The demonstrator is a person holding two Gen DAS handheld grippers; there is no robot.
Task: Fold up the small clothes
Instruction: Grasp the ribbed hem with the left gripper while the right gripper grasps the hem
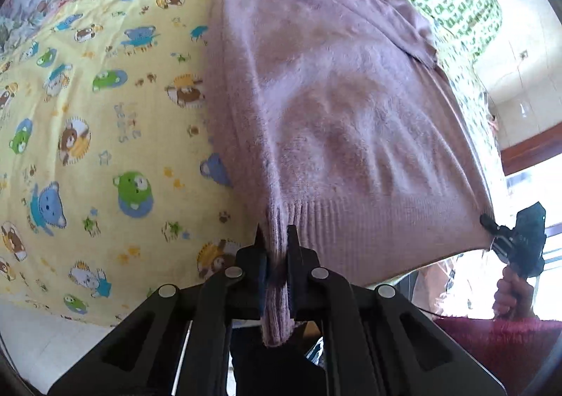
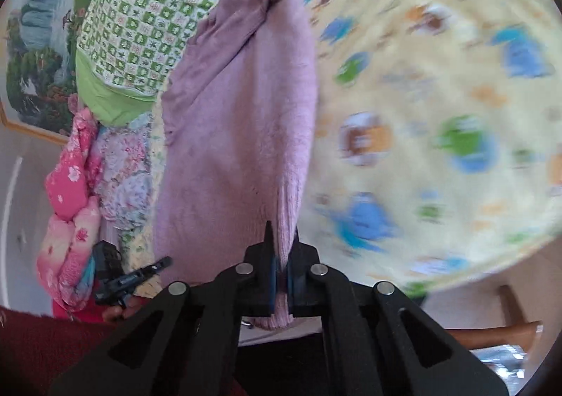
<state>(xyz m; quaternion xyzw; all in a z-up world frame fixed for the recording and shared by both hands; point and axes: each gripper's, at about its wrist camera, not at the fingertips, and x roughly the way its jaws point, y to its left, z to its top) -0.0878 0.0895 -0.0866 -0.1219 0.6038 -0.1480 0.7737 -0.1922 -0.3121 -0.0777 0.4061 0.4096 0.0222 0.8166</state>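
Note:
A lilac knitted sweater [image 1: 333, 108] hangs stretched above the bed, held by its ribbed hem. My left gripper [image 1: 276, 238] is shut on one hem corner, with the ribbing pinched between its fingers. My right gripper [image 2: 282, 238] is shut on the other hem corner of the sweater [image 2: 239, 122]. In the left wrist view the right gripper [image 1: 491, 225] shows at the far right edge of the hem. In the right wrist view the left gripper [image 2: 154, 267] shows at the lower left. The sweater's upper part trails onto the bed, its collar end bunched.
A yellow bedsheet with cartoon bears [image 1: 87, 115] covers the bed under the sweater. A green checked quilt [image 2: 147, 20] lies at the bed's far end, with pink flowered bedding [image 2: 70, 192] beside it. A wooden chair [image 2: 498, 329] stands past the bed's edge.

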